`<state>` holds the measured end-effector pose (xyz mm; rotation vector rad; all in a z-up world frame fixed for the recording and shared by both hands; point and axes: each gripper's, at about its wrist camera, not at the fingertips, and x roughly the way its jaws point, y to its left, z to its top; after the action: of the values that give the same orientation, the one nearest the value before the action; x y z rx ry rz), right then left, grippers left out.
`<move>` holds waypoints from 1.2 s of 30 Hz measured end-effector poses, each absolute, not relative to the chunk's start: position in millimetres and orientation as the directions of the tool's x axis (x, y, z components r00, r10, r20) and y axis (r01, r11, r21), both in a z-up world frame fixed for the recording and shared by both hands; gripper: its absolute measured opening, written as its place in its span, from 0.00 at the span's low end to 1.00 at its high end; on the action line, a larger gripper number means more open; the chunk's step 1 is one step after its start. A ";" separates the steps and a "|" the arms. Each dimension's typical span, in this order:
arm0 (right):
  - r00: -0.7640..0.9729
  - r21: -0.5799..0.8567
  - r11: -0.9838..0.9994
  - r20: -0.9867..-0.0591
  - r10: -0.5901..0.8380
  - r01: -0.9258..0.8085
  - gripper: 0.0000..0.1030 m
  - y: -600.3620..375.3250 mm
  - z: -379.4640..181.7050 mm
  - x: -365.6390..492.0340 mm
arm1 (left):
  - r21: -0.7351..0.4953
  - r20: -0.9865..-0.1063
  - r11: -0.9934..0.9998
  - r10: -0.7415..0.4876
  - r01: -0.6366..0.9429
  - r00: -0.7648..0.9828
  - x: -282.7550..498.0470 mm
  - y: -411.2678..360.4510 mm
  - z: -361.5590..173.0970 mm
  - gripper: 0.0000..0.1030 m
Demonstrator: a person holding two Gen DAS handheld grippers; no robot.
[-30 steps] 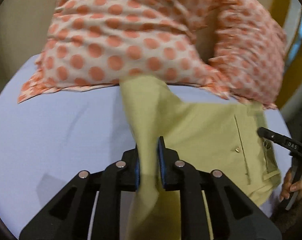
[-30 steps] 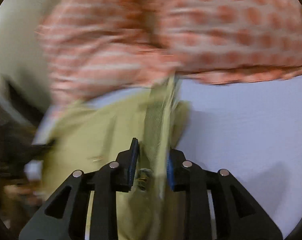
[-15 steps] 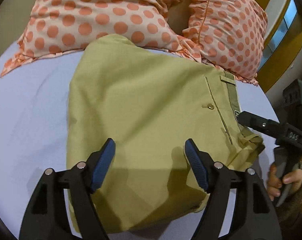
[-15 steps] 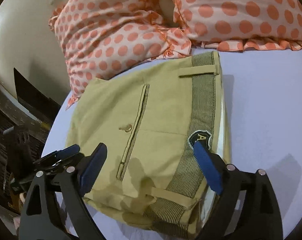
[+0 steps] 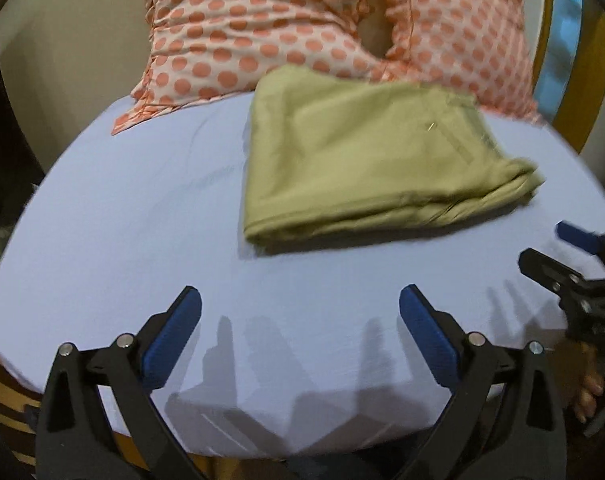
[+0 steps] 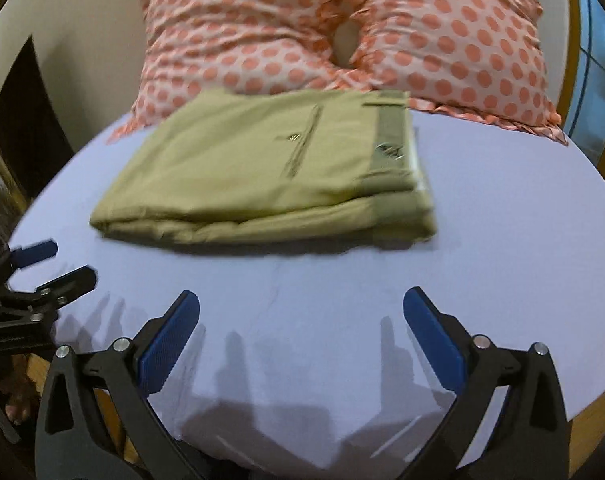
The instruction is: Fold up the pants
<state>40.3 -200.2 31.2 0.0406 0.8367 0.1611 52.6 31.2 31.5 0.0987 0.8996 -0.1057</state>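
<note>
The olive-green pants lie folded in a flat rectangular stack on the lavender bed sheet, their far edge against the pillows. In the right wrist view the pants show a back pocket and a striped waistband on the right. My left gripper is open and empty, held back over the sheet near the bed's front edge. My right gripper is open and empty too, also short of the pants. Each gripper shows at the edge of the other's view, the right one and the left one.
Two pillows with orange polka dots lean at the head of the bed behind the pants. The bed's wooden edge runs close below the grippers. A wall and dark furniture stand to the left.
A second ago both grippers were shut on the pants fabric. They opened, let the folded pants lie, and have pulled back toward the front of the bed.
</note>
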 end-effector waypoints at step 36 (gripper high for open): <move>0.681 0.028 0.998 -0.729 0.064 -0.063 0.99 -186.2 10.7 37.4 | 0.012 -0.778 0.988 -0.089 0.156 0.623 50.4 29.8 10.6 0.98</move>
<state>37.4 -186.2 10.7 0.0007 0.8183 0.0715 50.4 29.8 10.6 0.0808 0.8880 -0.1405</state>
